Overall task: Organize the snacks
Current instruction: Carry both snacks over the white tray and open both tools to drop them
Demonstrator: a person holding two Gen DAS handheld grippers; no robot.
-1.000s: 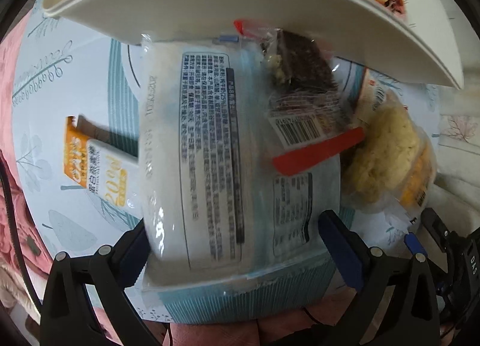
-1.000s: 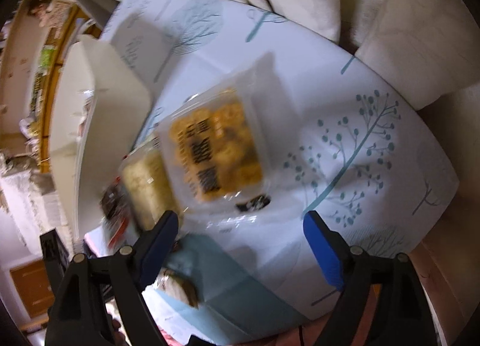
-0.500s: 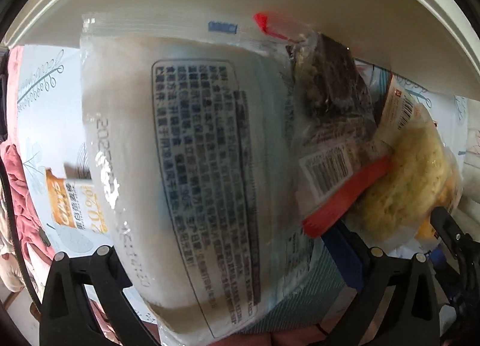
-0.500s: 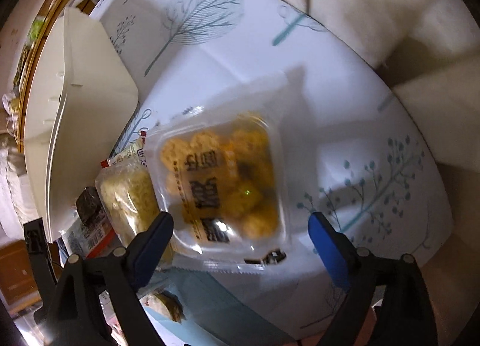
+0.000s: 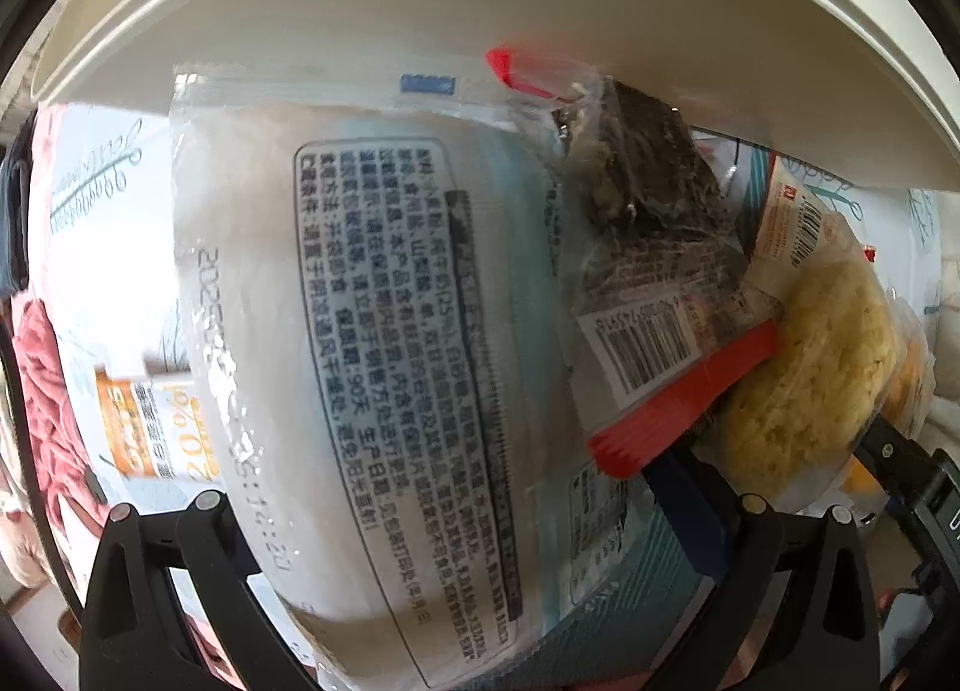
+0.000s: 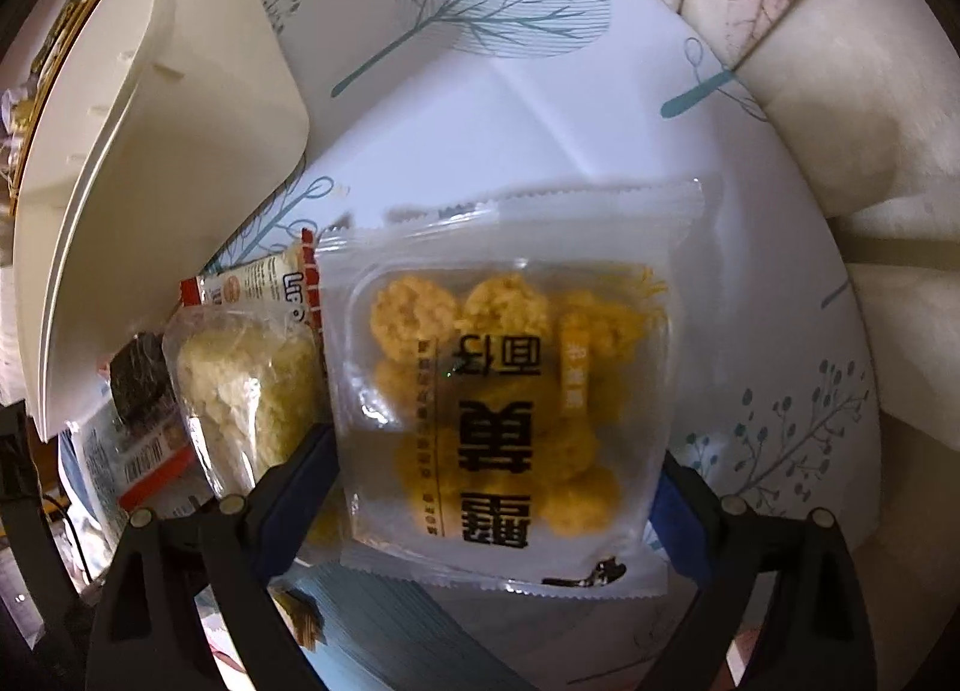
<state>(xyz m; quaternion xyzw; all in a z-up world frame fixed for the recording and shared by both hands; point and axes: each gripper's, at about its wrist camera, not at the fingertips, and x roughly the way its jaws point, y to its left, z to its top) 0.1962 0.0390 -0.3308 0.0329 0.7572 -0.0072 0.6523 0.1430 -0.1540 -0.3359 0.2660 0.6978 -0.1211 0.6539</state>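
Observation:
In the left wrist view a big white snack bag (image 5: 372, 343) with printed black text lies between the fingers of my open left gripper (image 5: 462, 517). A dark seaweed snack packet (image 5: 648, 223) with a red strip leans on it, and a pale yellow cake packet (image 5: 822, 367) lies to its right. In the right wrist view a clear pack of orange-yellow puffs (image 6: 510, 391) lies between the fingers of my open right gripper (image 6: 498, 481). The pale cake packet (image 6: 252, 391) and seaweed packet (image 6: 141, 385) lie to its left.
A cream plastic tray (image 5: 480, 31) stands just behind the snacks; it also shows at the left in the right wrist view (image 6: 150, 151). An orange-and-white sachet (image 5: 150, 427) lies at left on the tree-print tablecloth (image 6: 540, 91). Cushions (image 6: 840, 91) are behind the table.
Both grippers have moved forward over their packs: the white bag and the orange-puff pack now sit deeper between the fingers and look larger.

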